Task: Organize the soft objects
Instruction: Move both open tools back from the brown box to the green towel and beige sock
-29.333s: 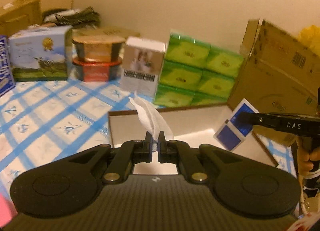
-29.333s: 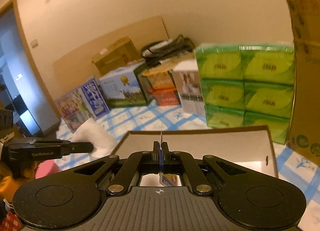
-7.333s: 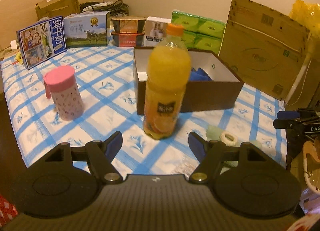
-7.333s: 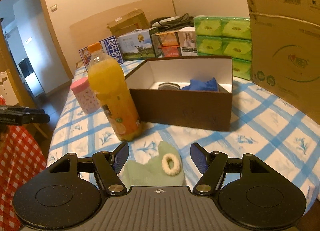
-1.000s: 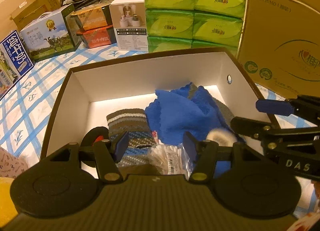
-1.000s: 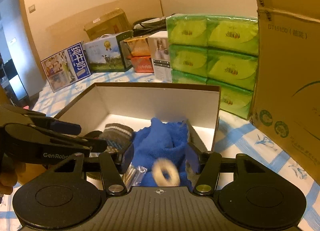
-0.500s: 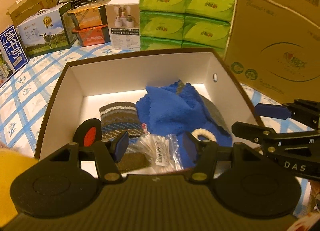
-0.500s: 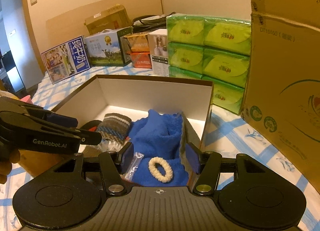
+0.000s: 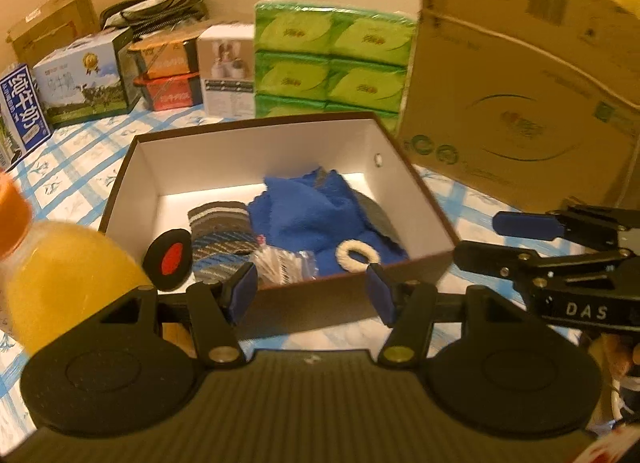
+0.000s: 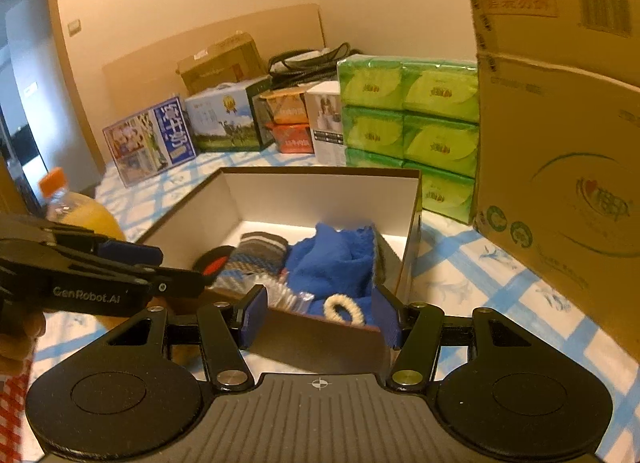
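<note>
Nearest the lens, the left gripper (image 9: 312,294) hangs just short of the brown box's front wall, jaws apart with nothing between the blue pads. The right gripper (image 10: 322,315) sits beside it at the same wall, jaws likewise spread and empty; it also shows at the right edge of the left wrist view (image 9: 500,237).

The brown cardboard box (image 9: 400,155) stands on the blue-checked tablecloth (image 9: 72,179), open-topped with white inner walls. Inside, closest to the front wall, a cream fuzzy hair tie (image 9: 356,257) lies as a flat ring on the blue cloth. Just left of it is a crinkled clear plastic packet (image 9: 286,267), its contents too blurred to read. Left of that lies a striped knit piece (image 9: 220,231) in grey, brown and blue, possibly a sock, and at the box's left front corner a black disc with a red centre (image 9: 168,259). A bunched blue towel (image 9: 312,211) fills the middle and right of the floor, soft and heaped, with something grey (image 9: 376,215) showing from under its right side.

Outside the box, left of its front corner, stands an orange juice bottle (image 9: 60,279) with an orange cap. Behind the box are stacked green tissue packs (image 9: 332,63), a white carton (image 9: 226,71) and milk cartons (image 9: 84,79) further left. A large corrugated carton (image 9: 520,103) rises to the right of the box.
</note>
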Demonstrator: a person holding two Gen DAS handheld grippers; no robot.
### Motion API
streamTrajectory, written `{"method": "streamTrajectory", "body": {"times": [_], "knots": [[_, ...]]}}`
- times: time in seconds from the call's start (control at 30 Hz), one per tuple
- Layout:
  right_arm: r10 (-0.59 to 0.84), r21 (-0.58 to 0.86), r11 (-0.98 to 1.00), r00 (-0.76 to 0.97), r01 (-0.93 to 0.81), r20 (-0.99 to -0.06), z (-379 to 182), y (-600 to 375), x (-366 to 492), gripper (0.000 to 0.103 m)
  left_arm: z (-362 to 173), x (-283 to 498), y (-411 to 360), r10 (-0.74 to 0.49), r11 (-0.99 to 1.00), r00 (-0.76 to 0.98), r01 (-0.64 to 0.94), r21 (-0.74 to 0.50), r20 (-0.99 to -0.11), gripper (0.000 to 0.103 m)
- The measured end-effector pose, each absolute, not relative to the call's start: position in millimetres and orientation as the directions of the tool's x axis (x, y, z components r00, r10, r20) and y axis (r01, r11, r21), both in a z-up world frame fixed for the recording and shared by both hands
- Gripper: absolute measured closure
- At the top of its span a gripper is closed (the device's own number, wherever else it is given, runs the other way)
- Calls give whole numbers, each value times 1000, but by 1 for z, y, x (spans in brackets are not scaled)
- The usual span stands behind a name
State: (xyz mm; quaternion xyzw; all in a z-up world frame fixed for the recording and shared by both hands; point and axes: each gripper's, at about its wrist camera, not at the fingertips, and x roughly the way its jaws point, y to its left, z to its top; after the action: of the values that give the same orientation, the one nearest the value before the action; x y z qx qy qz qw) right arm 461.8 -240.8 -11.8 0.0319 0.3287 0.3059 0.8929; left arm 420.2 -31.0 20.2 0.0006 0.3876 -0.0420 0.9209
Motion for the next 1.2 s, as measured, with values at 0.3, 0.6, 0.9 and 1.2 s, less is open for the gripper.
{"method": "streamTrajectory", "body": {"times": [0.3,0.6,0.9,1.2], "knots": [[607,324,791,602,-519,-519,-2,-259,398,44,32,342,-23,-94,995,744,100,-29,-661,46],[627,347,778,616,-523,-476,-3,-253,323,36,18,271,3,-38,999,755,19,-36,-655,46],[599,318,799,619,-511,-508,-25,-240,265,33,-8,222,21,13,998,737,-49,-35,-676,46],[568,372,823,590,-430,-574,-65,-245,231,33,-50,194,19,-13,996,670,-57,-69,-742,46]]}}
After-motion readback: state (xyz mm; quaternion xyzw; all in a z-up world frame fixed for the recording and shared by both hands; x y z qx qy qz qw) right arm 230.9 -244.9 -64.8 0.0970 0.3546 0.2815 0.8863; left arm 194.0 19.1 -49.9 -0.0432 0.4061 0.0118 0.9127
